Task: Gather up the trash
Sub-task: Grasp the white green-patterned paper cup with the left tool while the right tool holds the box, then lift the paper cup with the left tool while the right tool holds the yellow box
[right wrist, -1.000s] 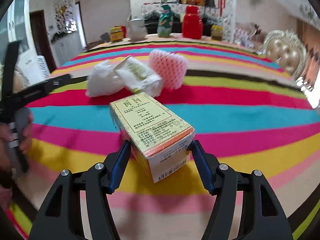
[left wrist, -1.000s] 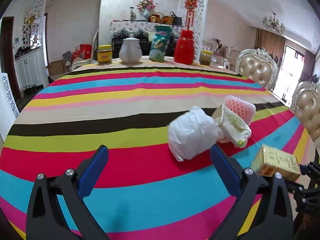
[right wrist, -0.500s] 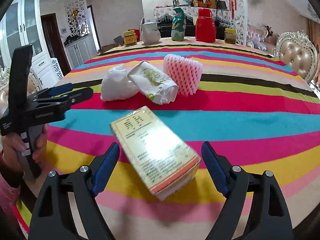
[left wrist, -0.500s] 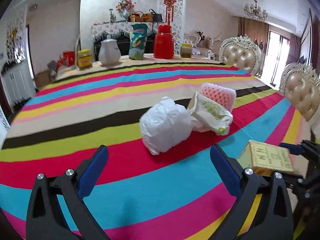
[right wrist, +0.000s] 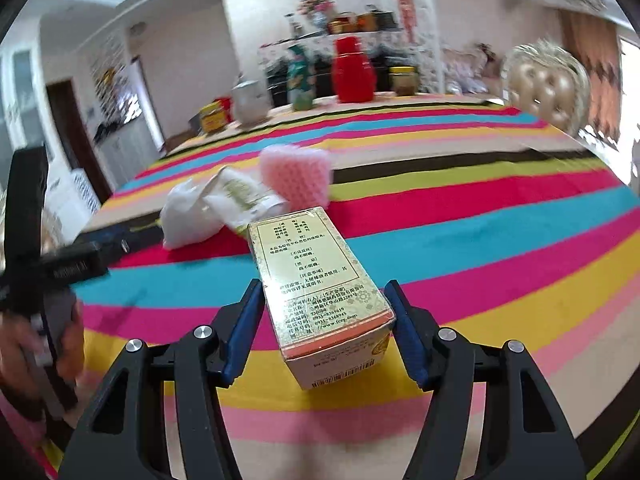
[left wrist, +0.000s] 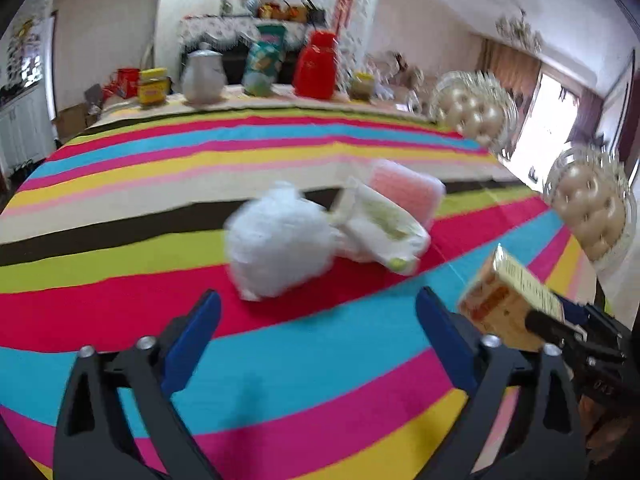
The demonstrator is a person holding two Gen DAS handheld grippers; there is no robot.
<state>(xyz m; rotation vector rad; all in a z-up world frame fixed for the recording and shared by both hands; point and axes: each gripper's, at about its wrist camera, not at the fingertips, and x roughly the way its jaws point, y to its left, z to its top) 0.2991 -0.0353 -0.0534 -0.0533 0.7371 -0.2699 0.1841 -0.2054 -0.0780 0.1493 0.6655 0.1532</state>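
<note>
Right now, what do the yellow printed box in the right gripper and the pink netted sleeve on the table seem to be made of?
The yellow printed box: glossy printed cardboard, judging by crisp folded edges, a barcode and sheen, possibly film-wrapped. The pink netted sleeve: soft foam mesh, apparently fruit-packing net, given its matte, puffy lattice surface.

Striped tablecloth; tufted chairs, bright window

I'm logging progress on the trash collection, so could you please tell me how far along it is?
Early: nothing looks collected yet. The right gripper holds the yellow box. The open left gripper faces the white bag, crumpled wrapper and pink foam net, all on the table.
</note>
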